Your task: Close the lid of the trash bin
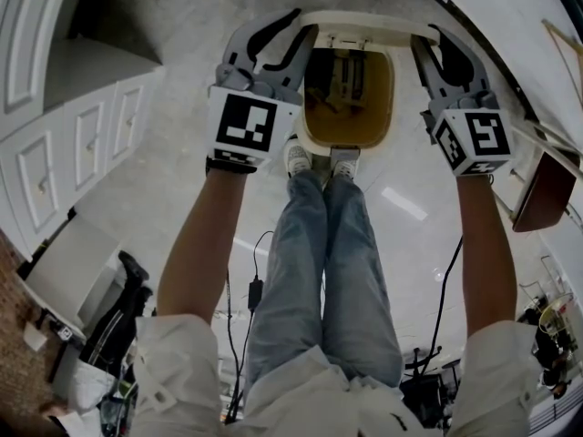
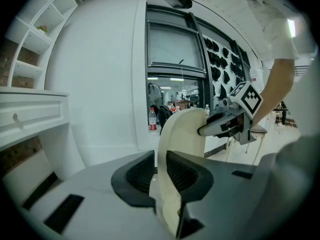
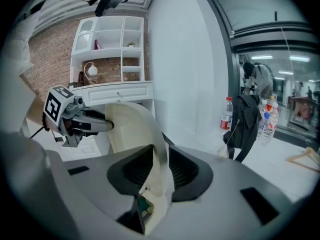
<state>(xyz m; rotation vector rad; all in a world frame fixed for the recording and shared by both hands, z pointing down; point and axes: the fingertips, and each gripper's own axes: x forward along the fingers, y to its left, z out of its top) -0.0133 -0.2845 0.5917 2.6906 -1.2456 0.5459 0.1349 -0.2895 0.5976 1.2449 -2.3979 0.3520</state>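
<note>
The cream trash bin (image 1: pixel 387 107) stands open on the floor in the head view, with yellowish contents showing inside. Its lid (image 1: pixel 364 21) is raised upright at the far side. My left gripper (image 1: pixel 296 30) is shut on the lid's left edge and my right gripper (image 1: pixel 428 44) on its right edge. In the left gripper view the lid's (image 2: pixel 182 129) edge is pinched between the ribbed pads of the left gripper (image 2: pixel 160 171), and the right gripper (image 2: pixel 210 129) holds the far edge. The right gripper view shows the lid (image 3: pixel 130 124) clamped by the right gripper (image 3: pixel 160 169), with the left gripper (image 3: pixel 105 125) opposite.
The person's shoes (image 1: pixel 299 157) stand against the bin's near side. White cabinets (image 1: pixel 82 144) run along the left, and a brown board (image 1: pixel 547 189) sits at the right. A cable (image 1: pixel 255 289) lies on the floor. A bottle (image 2: pixel 152 120) and a black bag (image 3: pixel 245 119) stand beyond.
</note>
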